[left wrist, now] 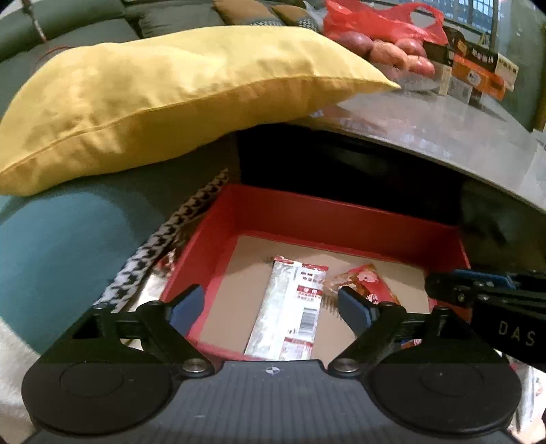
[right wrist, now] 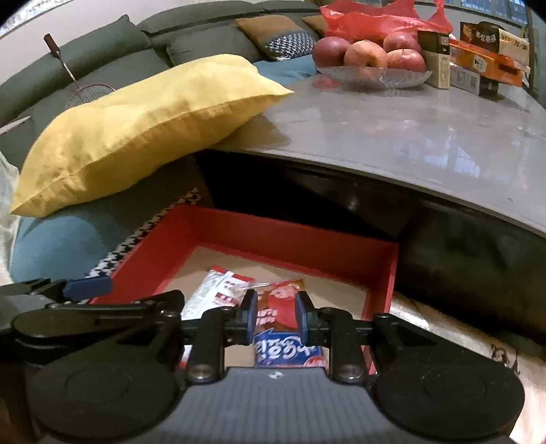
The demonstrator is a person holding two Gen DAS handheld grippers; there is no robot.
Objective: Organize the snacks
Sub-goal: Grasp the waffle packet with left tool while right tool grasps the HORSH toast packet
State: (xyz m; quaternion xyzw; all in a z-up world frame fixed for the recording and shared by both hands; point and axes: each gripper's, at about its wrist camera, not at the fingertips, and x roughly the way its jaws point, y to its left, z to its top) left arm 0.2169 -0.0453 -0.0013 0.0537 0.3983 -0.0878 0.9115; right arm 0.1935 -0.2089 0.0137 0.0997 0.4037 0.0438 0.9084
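Left gripper (left wrist: 271, 304) spread wide, empty, above silver snack packet (left wrist: 290, 307) on red box (left wrist: 307, 211) floor. Right gripper (right wrist: 274, 317) clenched on blue-red snack packet (right wrist: 290, 351) at box's near edge: lower inside before letting go. Yellow pillow (right wrist: 143, 126) overhangs table's (right wrist: 409, 129) left corner; table edge shadows box's far wall.

Snack box (left wrist: 218, 239) sits on sofa seat, just in front of low table (left wrist: 443, 136).
Inside box: long packet (left wrist: 290, 304) lies left, small packet (left wrist: 361, 280) right, w/ a third packet (right wrist: 290, 351) nearer the camera. Pillow (left wrist: 153, 102) lies behind-left of box, one corner on table edge. Fruit bowl (right wrist: 372, 77) w/ apples stands at table's far side, bag (right wrist: 375, 17) behind it, stacked cartons (right wrist: 484, 61) to its right.
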